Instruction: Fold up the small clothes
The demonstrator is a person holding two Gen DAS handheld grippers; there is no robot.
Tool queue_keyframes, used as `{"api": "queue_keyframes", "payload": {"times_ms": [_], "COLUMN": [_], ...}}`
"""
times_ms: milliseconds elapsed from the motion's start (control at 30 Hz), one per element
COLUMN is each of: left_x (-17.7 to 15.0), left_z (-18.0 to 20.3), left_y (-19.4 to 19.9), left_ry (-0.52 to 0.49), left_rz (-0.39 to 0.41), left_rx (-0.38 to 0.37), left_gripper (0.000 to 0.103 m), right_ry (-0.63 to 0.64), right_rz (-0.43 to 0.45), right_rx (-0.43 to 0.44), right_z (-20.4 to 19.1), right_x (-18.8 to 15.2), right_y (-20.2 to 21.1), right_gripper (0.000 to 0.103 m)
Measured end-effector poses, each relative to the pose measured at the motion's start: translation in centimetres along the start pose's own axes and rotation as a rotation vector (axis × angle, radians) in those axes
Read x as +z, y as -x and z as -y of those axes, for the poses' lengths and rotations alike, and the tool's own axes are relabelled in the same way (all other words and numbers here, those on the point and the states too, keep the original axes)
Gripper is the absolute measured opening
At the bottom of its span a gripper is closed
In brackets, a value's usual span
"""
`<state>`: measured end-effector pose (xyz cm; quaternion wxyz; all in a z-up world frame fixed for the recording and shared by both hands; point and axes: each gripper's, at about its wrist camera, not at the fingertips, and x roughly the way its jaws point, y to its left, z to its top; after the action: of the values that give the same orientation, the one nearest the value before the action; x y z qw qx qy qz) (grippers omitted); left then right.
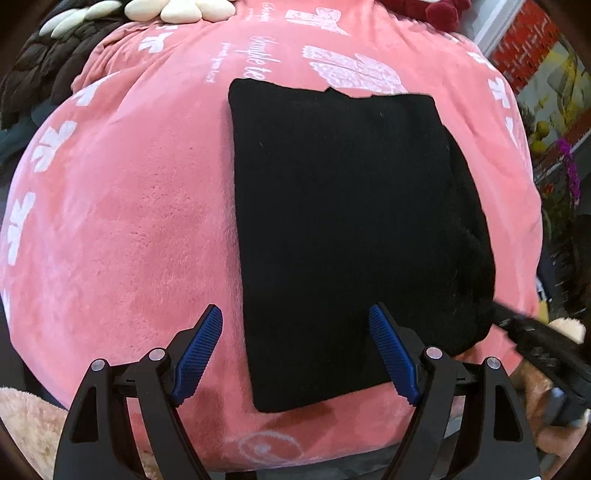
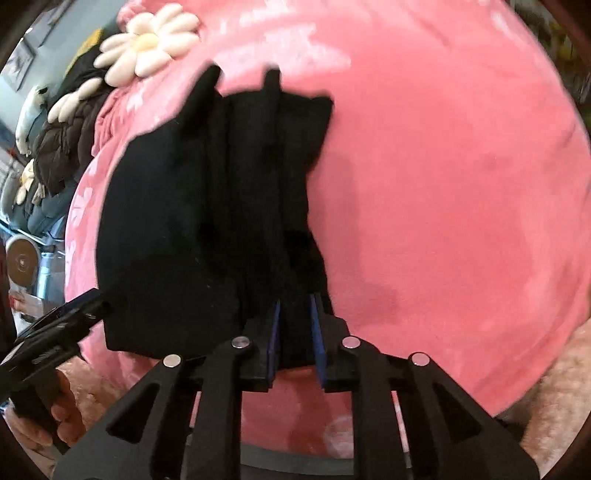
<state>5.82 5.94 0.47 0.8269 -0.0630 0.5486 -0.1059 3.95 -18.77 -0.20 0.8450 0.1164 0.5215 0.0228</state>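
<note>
A black garment (image 1: 340, 229) lies folded into a rough rectangle on a pink fleece blanket (image 1: 129, 229). My left gripper (image 1: 295, 325) is open and empty, hovering above the garment's near left edge. My right gripper (image 2: 295, 306) is shut on the garment's right edge (image 2: 258, 192), lifting bunched folds of black cloth off the blanket (image 2: 443, 184). The right gripper also shows at the right edge of the left wrist view (image 1: 535, 343), at the garment's right corner. The left gripper appears at the lower left of the right wrist view (image 2: 55, 332).
A white daisy-shaped cushion (image 2: 147, 40) and a dark brown quilted jacket (image 2: 66, 140) lie beyond the blanket's far left. A dark red plush item (image 1: 436, 11) sits at the far edge. A beige fluffy cover (image 1: 26, 424) shows below the blanket. Flowers (image 1: 569, 162) stand at right.
</note>
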Motion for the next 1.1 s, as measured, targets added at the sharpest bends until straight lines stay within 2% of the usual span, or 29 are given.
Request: {"api": "queue_keyframes", "payload": {"times_ms": [33, 67, 133, 167, 300, 400, 533, 600, 867, 1100], "left_x": [-0.1, -0.3, -0.5, -0.7, -1.9, -3.0, -4.0, -4.3, -5.2, -5.7], "left_z": [0.2, 0.6, 1.3, 1.8, 3.3, 4.5, 5.5, 5.7, 5.5, 5.9], "left_y": [0.0, 0.0, 0.1, 0.2, 0.3, 0.2, -0.2, -0.3, -0.3, 0.0], "left_ry": [-0.008, -0.02, -0.036, -0.043, -0.048, -0.058, -0.069, -0.061, -0.004, -0.013], "left_rz": [0.002, 0.007, 0.022, 0.036, 0.068, 0.092, 0.115, 0.125, 0.124, 0.13], "left_rx": [0.008, 0.02, 0.04, 0.052, 0.085, 0.122, 0.182, 0.199, 0.232, 0.254], "left_gripper": [0.078, 0.078, 0.079, 0.079, 0.079, 0.079, 0.079, 0.079, 0.079, 0.079], "right_ry": [0.021, 0.033, 0.058, 0.062, 0.064, 0.074, 0.1, 0.1, 0.058, 0.054], "right_rz": [0.033, 0.058, 0.136, 0.153, 0.15, 0.146, 0.144, 0.145, 0.116, 0.12], "right_rx": [-0.015, -0.026, -0.069, -0.091, -0.123, -0.149, -0.154, -0.162, -0.149, -0.145], "right_z": [-0.2, -0.2, -0.3, -0.2, -0.3, 0.1, -0.3, -0.3, 0.5, 0.9], "right_x": [-0.3, -0.5, -1.5, -1.7, -2.9, -4.0, -4.5, -4.5, -4.5, -4.6], "right_y": [0.7, 1.1, 2.0, 2.0, 1.6, 1.4, 1.2, 1.1, 0.5, 0.5], "right_gripper": [0.026, 0.043, 0.064, 0.068, 0.072, 0.083, 0.084, 0.09, 0.091, 0.092]}}
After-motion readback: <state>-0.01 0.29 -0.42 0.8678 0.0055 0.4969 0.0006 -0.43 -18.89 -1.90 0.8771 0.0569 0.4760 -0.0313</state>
